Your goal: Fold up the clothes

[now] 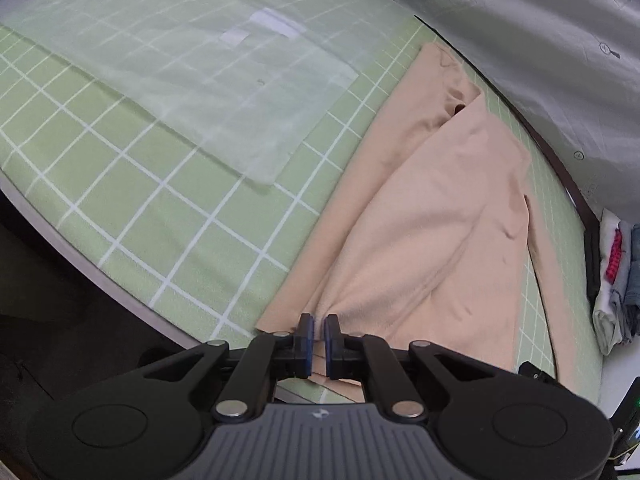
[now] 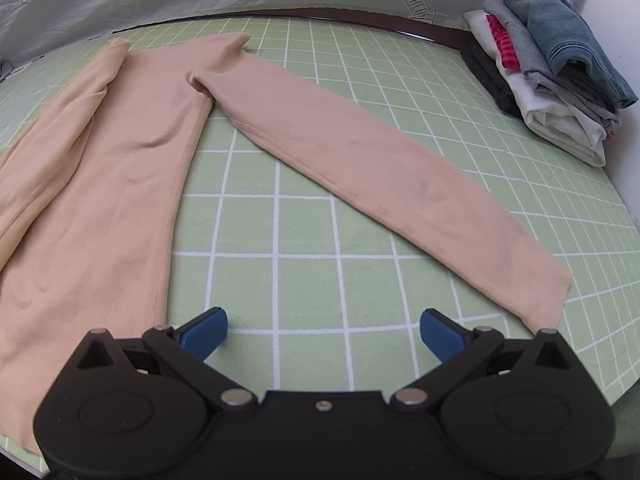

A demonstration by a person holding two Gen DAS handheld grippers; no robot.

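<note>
1. Left wrist view: the left gripper (image 1: pixel 319 338) is clenched on a pinch of the peach top (image 1: pixel 432 240), at a cuff or hem end near the mat's front edge; cloth puckers away from the pads.
2. From that pinch the held flap lies folded over the top's body, which is spread on the green grid mat (image 1: pixel 132 184). A clear plastic sheet (image 1: pixel 208 92) lies on the mat well apart from the top.
3. Right wrist view: the right gripper (image 2: pixel 323 330) hovers released above bare mat between the top's body and its outstretched sleeve (image 2: pixel 384 176).
4. A stack of folded clothes (image 2: pixel 552 76) sits beyond the sleeve, at the mat's far corner.
5. Handling, I judge: light, limp, stretchy knit that sags and drags; take the sleeve at its cuff, and lift before carrying.
</note>
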